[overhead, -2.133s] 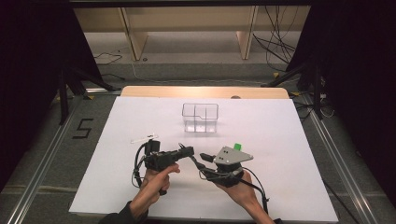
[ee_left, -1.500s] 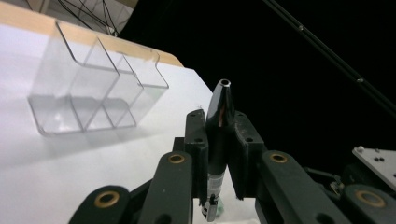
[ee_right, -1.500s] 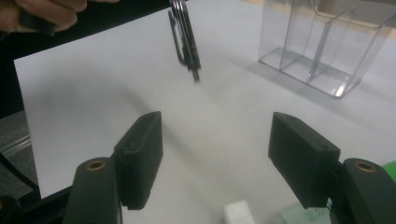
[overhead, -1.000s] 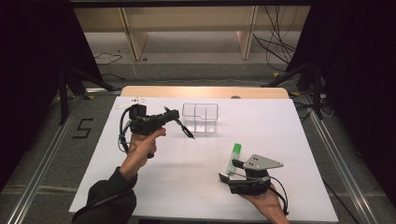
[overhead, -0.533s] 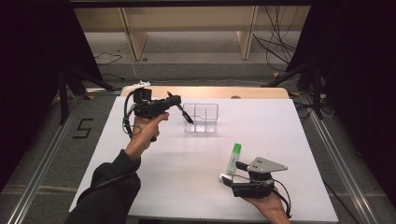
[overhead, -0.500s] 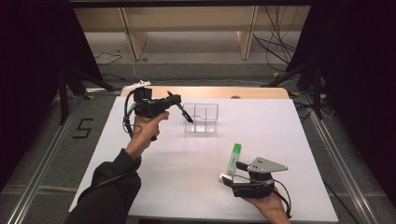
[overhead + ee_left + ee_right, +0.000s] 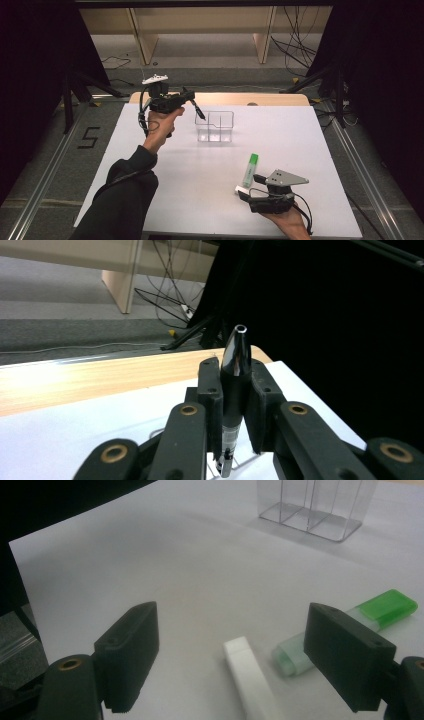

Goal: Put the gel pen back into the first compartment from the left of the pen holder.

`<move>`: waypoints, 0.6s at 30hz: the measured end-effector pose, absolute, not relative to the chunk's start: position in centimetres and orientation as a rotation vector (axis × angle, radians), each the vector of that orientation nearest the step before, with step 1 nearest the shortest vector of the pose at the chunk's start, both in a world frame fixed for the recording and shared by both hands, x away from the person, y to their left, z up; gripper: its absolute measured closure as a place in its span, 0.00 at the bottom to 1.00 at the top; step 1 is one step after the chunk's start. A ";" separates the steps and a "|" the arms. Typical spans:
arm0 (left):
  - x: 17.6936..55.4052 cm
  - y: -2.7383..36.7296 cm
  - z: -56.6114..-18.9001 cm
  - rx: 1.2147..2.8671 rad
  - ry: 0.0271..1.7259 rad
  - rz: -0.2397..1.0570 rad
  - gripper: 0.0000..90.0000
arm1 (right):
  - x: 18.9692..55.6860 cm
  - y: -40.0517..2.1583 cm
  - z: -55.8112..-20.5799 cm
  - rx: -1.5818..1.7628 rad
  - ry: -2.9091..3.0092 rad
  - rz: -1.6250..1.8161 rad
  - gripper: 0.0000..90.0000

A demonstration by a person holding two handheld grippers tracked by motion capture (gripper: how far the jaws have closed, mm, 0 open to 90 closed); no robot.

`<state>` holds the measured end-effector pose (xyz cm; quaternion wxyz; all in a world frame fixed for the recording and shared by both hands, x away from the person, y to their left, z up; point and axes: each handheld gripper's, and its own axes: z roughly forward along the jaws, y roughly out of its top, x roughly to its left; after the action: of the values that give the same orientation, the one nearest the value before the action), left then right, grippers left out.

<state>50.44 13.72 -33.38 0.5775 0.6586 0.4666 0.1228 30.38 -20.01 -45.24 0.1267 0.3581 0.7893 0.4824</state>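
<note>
My left gripper (image 7: 190,102) is raised over the back left of the white table (image 7: 150,145), shut on a black pen (image 7: 199,111) whose tip points down toward the clear divided organizer (image 7: 215,127). In the left gripper view the pen (image 7: 234,385) sits clamped between the pads, silver tip up. My right gripper (image 7: 248,192) rests low at the front right, open; its jaws have just been opening. A white eraser (image 7: 247,675) lies loose on the table between them. A green-capped highlighter (image 7: 385,605) lies beside the right jaw.
The organizer (image 7: 315,505) stands well ahead of the right gripper. A wooden strip (image 7: 220,98) runs along the table's far edge. Cables (image 7: 295,47) and shelf legs are on the floor beyond. Black curtains close both sides.
The left gripper has carried the pen up and away from the front, now close to the organizer's left side. The right hand has stayed put and its jaws stand wider.
</note>
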 end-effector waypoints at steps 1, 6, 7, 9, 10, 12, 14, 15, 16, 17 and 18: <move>50.6 13.7 -33.5 1.539 1.097 0.290 0.88 | 30.4 -20.0 -45.2 1.044 2.297 1.405 0.25; 51.5 13.3 -33.7 1.547 1.111 0.323 0.88 | 30.3 -20.0 -45.3 1.041 2.299 1.408 0.25; 51.6 13.3 -33.7 1.547 1.113 0.328 0.88 | 30.3 -20.0 -45.4 1.043 2.300 1.408 0.25; 51.8 13.1 -33.7 1.562 1.118 0.347 0.88 | 30.3 -20.0 -45.4 1.043 2.300 1.409 0.25; 52.0 13.0 -33.8 1.569 1.120 0.359 0.88 | 30.3 -20.0 -45.4 1.043 2.300 1.409 0.25; 52.2 12.8 -33.9 1.582 1.123 0.375 0.88 | 30.3 -20.0 -45.4 1.043 2.300 1.409 0.25; 52.4 12.6 -34.1 1.584 1.130 0.381 0.88 | 30.3 -20.0 -45.4 1.044 2.300 1.409 0.25; 52.5 12.6 -34.2 1.587 1.131 0.383 0.88 | 30.3 -20.0 -45.4 1.044 2.299 1.409 0.25; 52.6 12.5 -34.3 1.588 1.133 0.387 0.88 | 30.3 -20.0 -45.4 1.044 2.299 1.410 0.25; 52.7 12.5 -34.4 1.590 1.134 0.389 0.88 | 30.3 -20.0 -45.4 1.046 2.299 1.411 0.25; 52.7 12.4 -34.5 1.591 1.137 0.391 0.88 | 30.3 -20.0 -45.4 1.046 2.298 1.411 0.25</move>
<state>52.75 12.40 -34.48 0.5426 0.6703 0.4787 0.1648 30.29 -20.01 -45.41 0.1242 0.3589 0.7882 0.4842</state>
